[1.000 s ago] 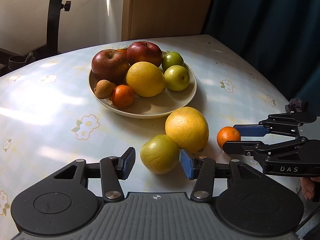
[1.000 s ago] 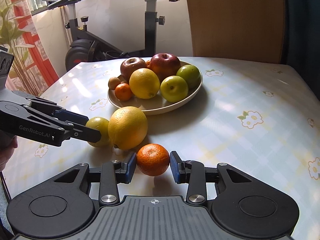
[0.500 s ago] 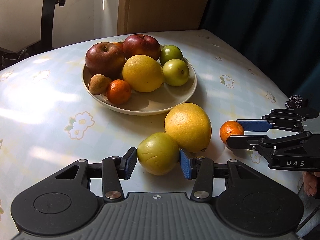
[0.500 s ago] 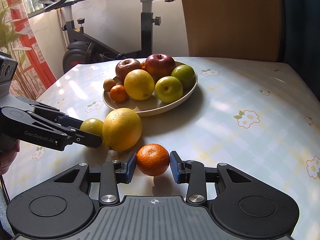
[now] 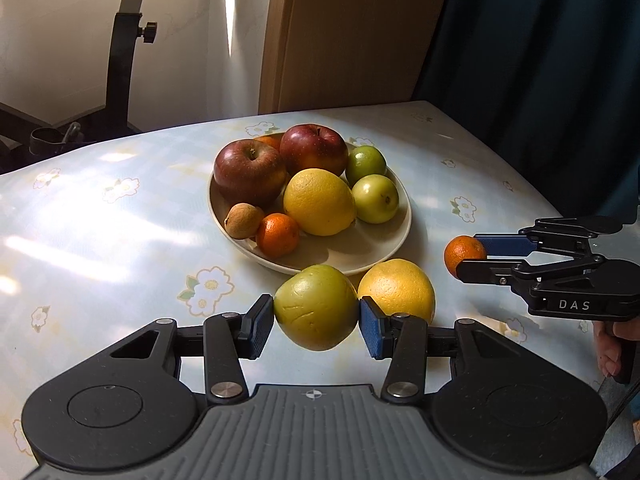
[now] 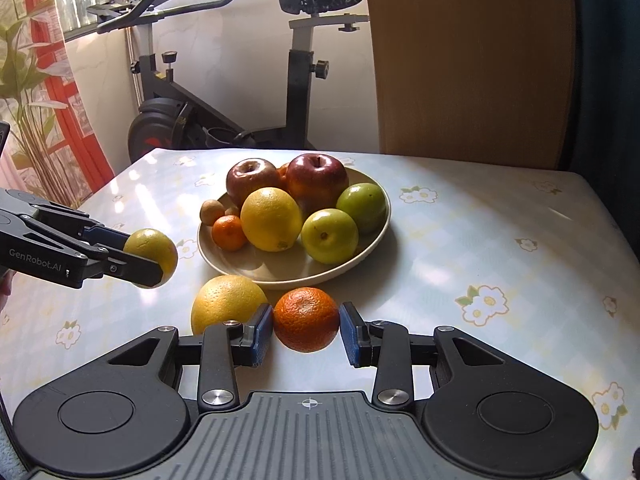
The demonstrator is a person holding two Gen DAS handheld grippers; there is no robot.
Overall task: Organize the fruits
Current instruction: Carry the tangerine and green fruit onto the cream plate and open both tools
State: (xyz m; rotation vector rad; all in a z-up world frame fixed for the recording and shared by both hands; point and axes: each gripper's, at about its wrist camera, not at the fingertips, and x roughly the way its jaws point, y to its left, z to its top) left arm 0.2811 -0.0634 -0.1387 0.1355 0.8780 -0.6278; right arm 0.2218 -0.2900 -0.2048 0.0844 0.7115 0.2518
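Observation:
My left gripper (image 5: 317,326) is shut on a yellow-green fruit (image 5: 316,307), lifted clear of the table; the same fruit (image 6: 152,252) shows in the right wrist view, held in the air left of the plate. My right gripper (image 6: 307,332) is shut on a small orange mandarin (image 6: 306,319), also raised; the left wrist view shows this mandarin (image 5: 464,254) at the right. A large yellow citrus (image 5: 397,290) lies on the table just in front of the cream plate (image 5: 372,258). The plate holds two red apples, a yellow citrus, two green fruits, a mandarin and a brown fruit.
The table (image 6: 480,240) wears a pale checked cloth with flower prints. An exercise bike (image 6: 296,60) stands behind its far left edge and a wooden panel (image 6: 460,60) behind the far side. A dark curtain (image 5: 540,60) hangs at the right. A hand (image 5: 608,344) grips the right tool.
The left gripper's pads have come in against the yellow-green fruit and lifted it off the table. The right gripper has raised its mandarin too, and both have moved toward the plate.

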